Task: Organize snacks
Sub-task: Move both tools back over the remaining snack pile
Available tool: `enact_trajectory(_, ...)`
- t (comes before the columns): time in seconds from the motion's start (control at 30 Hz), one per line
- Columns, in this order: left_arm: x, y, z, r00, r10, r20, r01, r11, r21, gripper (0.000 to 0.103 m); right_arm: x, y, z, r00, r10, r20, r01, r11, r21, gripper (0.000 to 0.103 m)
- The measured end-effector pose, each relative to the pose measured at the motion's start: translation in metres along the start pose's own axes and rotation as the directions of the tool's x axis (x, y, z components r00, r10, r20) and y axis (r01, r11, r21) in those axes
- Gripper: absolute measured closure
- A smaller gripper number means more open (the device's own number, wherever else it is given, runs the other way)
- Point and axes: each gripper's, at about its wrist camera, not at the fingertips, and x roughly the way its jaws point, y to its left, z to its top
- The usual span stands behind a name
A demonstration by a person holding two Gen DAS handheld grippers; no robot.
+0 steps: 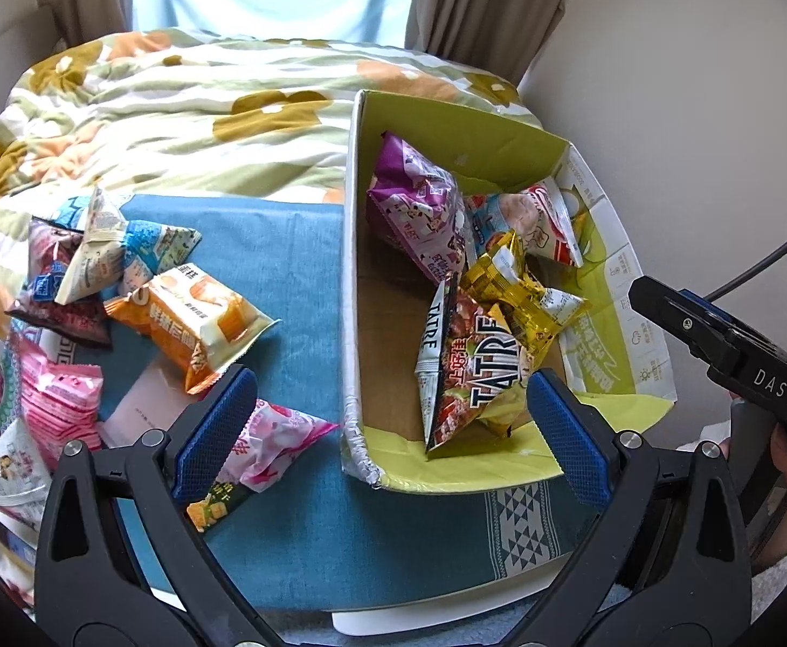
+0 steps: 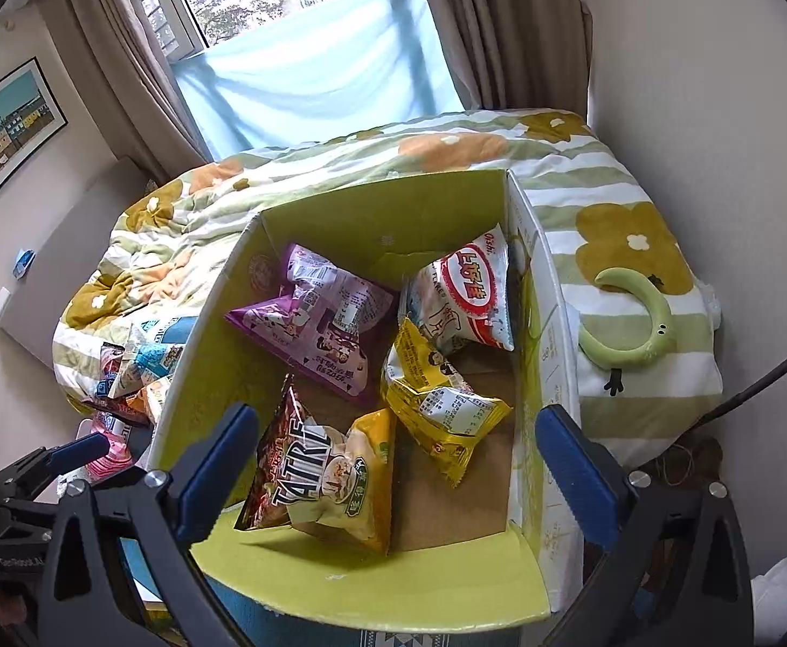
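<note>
Left wrist view: the cardboard box stands on the blue-clothed bench and serves as the landmark. Inside it lie a purple bag, a white-and-red bag, a yellow bag and a TATRE bag. To the left of the box, on the cloth, a pile waits: an orange bag, a pink bag, a blue-and-white bag and others stacked behind them. The left hand-held gripper hangs wide, nothing between its pads, straddling the box's near left wall. The right hand-held gripper pokes in from the right of the box.

Right wrist view: the box fills the frame, and the right hand-held gripper stands wide over the TATRE bag, not pressing on it; the bag looks just let go. The purple bag, yellow bag and white-and-red bag sit further in.

By my judgement roughly a third is done: four bags boxed, the larger pile left.

Only the left view shows that whole pile; only the right shows the green crescent toy on the bed beyond the box's right wall.
</note>
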Motion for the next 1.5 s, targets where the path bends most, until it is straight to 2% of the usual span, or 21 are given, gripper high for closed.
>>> enact_trajectory(0.27,-0.042,0.012,0.002,0.998,-0.005,0.061,0.002,0.998,0.057,0.003,-0.041,0.022,-0.002,0.996,-0.045,0.071,0.047,0.999,-0.02,0.001)
enact_trajectory(0.43,-0.076,0.035,-0.006,0.996,0.002,0.09,-0.008,0.998,0.064,0.003,-0.068,0.05,-0.012,0.994,-0.026,0.108,0.029,0.999,-0.022,0.001)
enact_trajectory(0.67,-0.125,0.096,-0.036,0.992,0.048,0.117,-0.052,0.998,0.028,0.003,-0.092,0.111,-0.038,0.99,0.002,0.142,0.005,0.999,-0.049,0.001)
enact_trajectory(0.9,-0.154,0.165,-0.075,0.989,0.095,0.109,-0.092,0.995,-0.029,0.003,-0.093,0.167,-0.074,0.988,0.031,0.151,-0.023,0.998,-0.054,0.001)
enact_trajectory(1.2,-0.148,0.242,-0.111,0.991,0.125,0.053,-0.117,0.982,-0.146,0.003,-0.059,0.222,-0.107,0.993,0.073,0.095,-0.066,0.995,-0.077,0.001)
enact_trajectory(1.5,-0.094,0.295,-0.127,0.987,0.159,-0.029,-0.161,0.948,-0.273,0.003,0.009,0.236,-0.127,0.998,0.056,0.017,-0.054,0.994,-0.1,0.001)
